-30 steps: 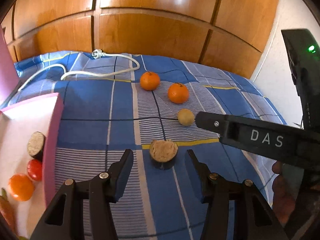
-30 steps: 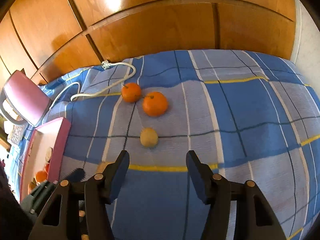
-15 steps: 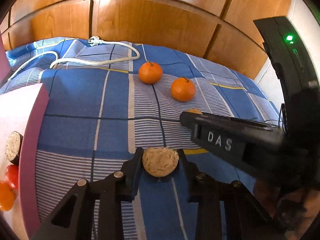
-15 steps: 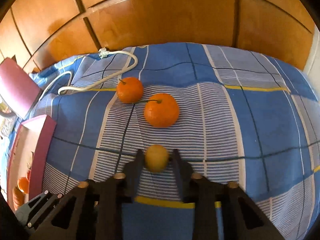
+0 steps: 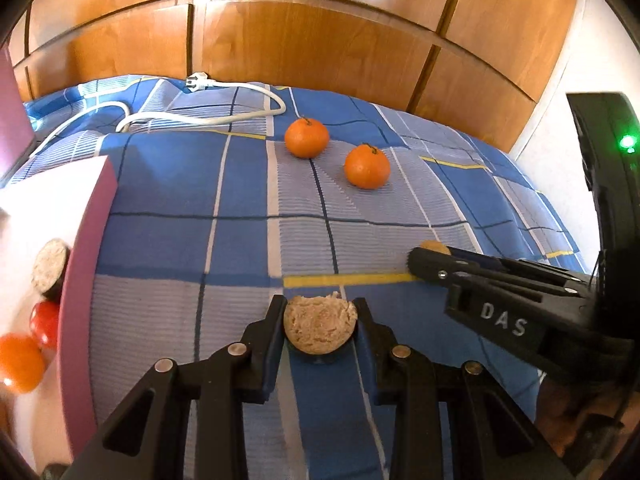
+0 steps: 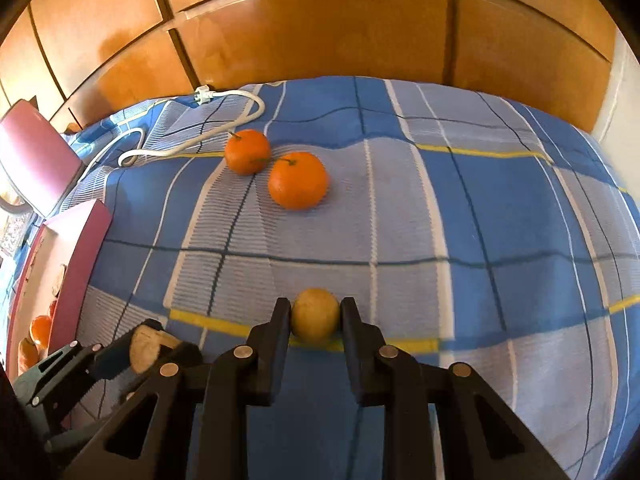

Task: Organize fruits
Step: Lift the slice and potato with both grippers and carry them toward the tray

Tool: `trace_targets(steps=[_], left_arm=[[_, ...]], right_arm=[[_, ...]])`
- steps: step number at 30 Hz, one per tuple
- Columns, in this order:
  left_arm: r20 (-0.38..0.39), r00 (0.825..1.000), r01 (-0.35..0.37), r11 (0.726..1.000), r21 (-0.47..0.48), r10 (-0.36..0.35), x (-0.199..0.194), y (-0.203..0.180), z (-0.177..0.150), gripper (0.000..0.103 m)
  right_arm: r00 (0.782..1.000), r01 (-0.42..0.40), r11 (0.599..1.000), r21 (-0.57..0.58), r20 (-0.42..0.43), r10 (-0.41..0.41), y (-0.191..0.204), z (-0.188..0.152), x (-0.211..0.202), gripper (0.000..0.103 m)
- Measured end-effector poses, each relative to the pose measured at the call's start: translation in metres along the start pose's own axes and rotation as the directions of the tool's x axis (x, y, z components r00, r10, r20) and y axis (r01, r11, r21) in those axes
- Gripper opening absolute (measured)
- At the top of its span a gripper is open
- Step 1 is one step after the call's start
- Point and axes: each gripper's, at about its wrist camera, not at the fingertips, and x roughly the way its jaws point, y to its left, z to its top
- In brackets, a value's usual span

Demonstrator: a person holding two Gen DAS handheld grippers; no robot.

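Note:
A halved dark-skinned fruit point(image 5: 320, 328) with a beige cut face sits on the blue checked bedspread, and my left gripper point(image 5: 319, 308) is shut on it, a finger pressed to each side. The right wrist view shows that same half point(image 6: 148, 344) and left gripper point(image 6: 120, 356) at the lower left. My right gripper point(image 6: 315, 306) is shut on a small round yellow fruit point(image 6: 315, 314) resting on the cloth. In the left wrist view the right gripper point(image 5: 420, 260) reaches in from the right. Two oranges point(image 5: 307, 138) point(image 5: 367, 166) lie further back, apart from both grippers.
A pink box point(image 5: 86, 280) stands at the left, holding another halved fruit point(image 5: 50, 264), a red fruit point(image 5: 46, 320) and an orange one point(image 5: 18, 362). A white power cable point(image 5: 224, 120) loops across the far bedspread. Wooden wardrobe doors point(image 5: 320, 40) rise behind the bed.
Both grippers went from open to shut: the left one moved forward and closed on the halved fruit, the right one lowered and closed on the yellow fruit.

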Motion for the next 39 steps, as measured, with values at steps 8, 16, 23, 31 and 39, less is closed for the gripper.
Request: trace_targets(steps=[8,16,23,31,39], left_arm=[[0.019,0.999,-0.028,0.999,0.023,0.028,-0.018,-0.002,-0.024,0.033],[0.021,0.999,-0.033,0.999,0.037,0.032,-0.031,-0.002,-0.039,0.033],[0.024,0.999,-0.036,0.998,0.044,0.035,-0.038,-0.003,-0.047,0.033],[0.023,0.999,-0.039,0.998,0.052,0.038,-0.043,-0.003,-0.052,0.033],[0.023,0.999,-0.044,0.997,0.061,0.042,-0.044,-0.004,-0.055,0.033]], right_arm=[[1.000,0.012,1.000,0.017,0.003,-0.012,0.000,-0.026,-0.017,0.025],[1.000,0.017,1.000,0.007,0.013,-0.017,0.004,-0.058,-0.037,0.025],[0.999,0.037,0.999,-0.023,0.038,-0.036,0.012,-0.079,-0.049,0.025],[0.999,0.031,1.000,-0.005,0.044,-0.031,0.011,-0.085,-0.052,0.026],[0.997,0.037,0.999,0.003,0.072,-0.037,0.012,-0.090,-0.055,0.026]])
